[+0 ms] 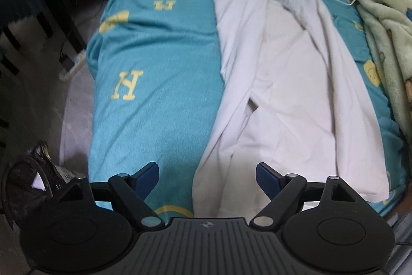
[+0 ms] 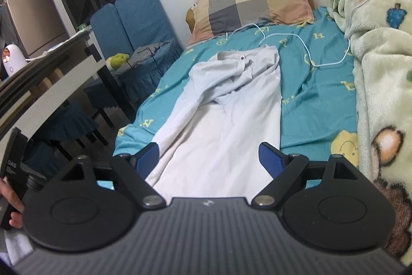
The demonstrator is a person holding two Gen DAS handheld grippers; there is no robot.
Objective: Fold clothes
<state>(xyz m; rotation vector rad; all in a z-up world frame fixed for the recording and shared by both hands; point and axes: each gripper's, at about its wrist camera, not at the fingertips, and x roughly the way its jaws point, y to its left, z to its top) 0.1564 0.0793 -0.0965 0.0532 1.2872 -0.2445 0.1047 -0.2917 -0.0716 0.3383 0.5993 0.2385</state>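
White shirt [image 2: 221, 120] spread along a teal bed [image 1: 154, 94].
Blanket [image 2: 381, 84] edges one side, table [image 2: 59, 92] the other; both grippers, left [image 1: 207, 178] and right [image 2: 208, 159], gape empty.

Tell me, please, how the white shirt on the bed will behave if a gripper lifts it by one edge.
The white shirt is probably floppy: it lies in soft creases, its collar end bunched. Lifted by one edge it would likely hang and drag, not stay flat. It looks thin, so probably light, and may slide on the teal bedsheet.
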